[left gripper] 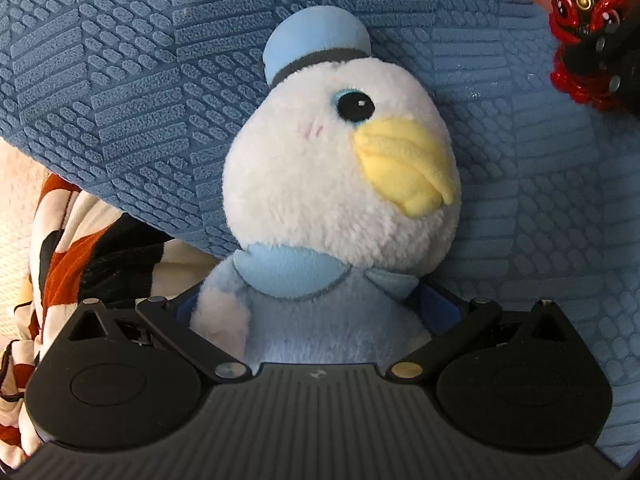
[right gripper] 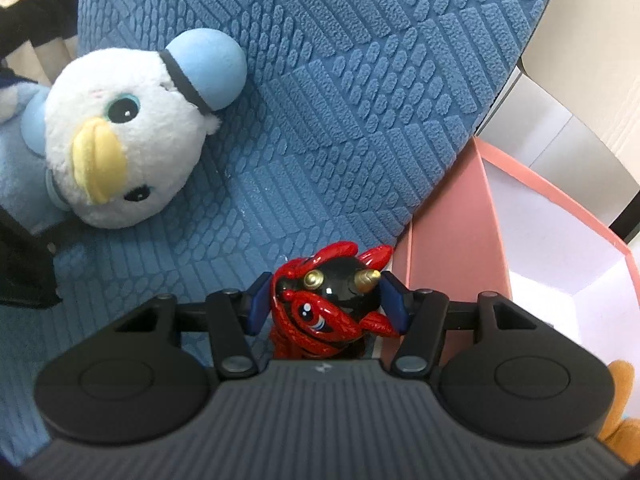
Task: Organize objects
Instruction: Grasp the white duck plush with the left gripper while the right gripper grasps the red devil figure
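Observation:
A plush duck (left gripper: 332, 184) with a white head, yellow beak and light blue hat fills the left wrist view. My left gripper (left gripper: 316, 312) is shut on its pale blue body, against a blue textured cushion (left gripper: 140, 80). The duck (right gripper: 120, 132) also shows at the left of the right wrist view. A red and black figurine with gold horns (right gripper: 332, 304) sits between the blue pads of my right gripper (right gripper: 328, 300), which is shut on it. That figurine (left gripper: 584, 40) appears at the top right of the left wrist view.
A pink box (right gripper: 452, 248) with a white inside stands right of the cushion. An orange plush (right gripper: 620, 400) peeks out at the lower right. A red, white and black patterned cloth (left gripper: 68, 248) lies left of the cushion.

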Demonstrator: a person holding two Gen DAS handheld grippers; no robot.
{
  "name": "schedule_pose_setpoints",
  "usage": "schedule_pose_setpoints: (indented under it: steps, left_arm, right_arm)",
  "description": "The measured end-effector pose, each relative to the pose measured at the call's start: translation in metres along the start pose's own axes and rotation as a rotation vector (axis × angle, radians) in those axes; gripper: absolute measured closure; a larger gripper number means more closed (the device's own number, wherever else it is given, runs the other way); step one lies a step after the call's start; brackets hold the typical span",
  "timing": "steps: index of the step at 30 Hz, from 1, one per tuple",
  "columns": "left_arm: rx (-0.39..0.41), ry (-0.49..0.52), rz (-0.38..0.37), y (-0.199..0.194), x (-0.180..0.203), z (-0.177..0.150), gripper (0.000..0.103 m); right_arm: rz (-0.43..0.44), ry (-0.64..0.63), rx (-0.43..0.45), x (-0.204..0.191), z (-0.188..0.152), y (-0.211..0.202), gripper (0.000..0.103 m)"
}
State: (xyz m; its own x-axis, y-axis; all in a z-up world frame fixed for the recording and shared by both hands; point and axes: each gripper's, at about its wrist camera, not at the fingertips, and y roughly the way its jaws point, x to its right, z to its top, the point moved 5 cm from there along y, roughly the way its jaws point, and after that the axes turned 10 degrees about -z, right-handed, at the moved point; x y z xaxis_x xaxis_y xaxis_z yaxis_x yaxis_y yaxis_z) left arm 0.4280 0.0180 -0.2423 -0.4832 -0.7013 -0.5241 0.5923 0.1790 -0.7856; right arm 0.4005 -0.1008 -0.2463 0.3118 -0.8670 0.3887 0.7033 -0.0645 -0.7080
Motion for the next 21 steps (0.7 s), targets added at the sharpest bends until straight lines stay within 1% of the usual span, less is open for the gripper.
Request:
schedule_pose_setpoints:
  steps: [3, 5, 8, 12, 13, 15, 21]
  left_arm:
    - [0.004, -0.004, 0.009, 0.000, -0.002, -0.001, 0.000]
    - [0.013, -0.022, 0.010, -0.002, -0.006, -0.001, 0.004]
    - [0.021, -0.066, -0.014, -0.005, -0.012, -0.001, 0.008]
    - [0.037, -0.078, -0.017, -0.013, -0.011, -0.002, 0.012]
    - [0.049, -0.095, -0.027, -0.017, -0.011, -0.003, 0.013]
    - [0.072, -0.152, -0.075, -0.025, -0.011, -0.005, 0.013]
    - [0.121, -0.360, -0.180, -0.055, -0.009, -0.012, 0.014]
  right_arm:
    - [0.032, 0.026, -0.006, 0.001, 0.002, -0.003, 0.043]
    - [0.063, 0.044, -0.008, 0.001, 0.003, -0.005, 0.043]
    - [0.074, 0.038, 0.003, -0.001, 0.003, -0.007, 0.043]
    - [0.091, 0.048, 0.005, 0.001, 0.004, -0.009, 0.043]
    - [0.096, 0.055, 0.006, 0.002, 0.003, -0.012, 0.043]
    - [0.105, 0.061, 0.016, 0.004, 0.005, -0.015, 0.043]
    - [0.132, 0.077, 0.029, 0.008, 0.005, -0.026, 0.043]
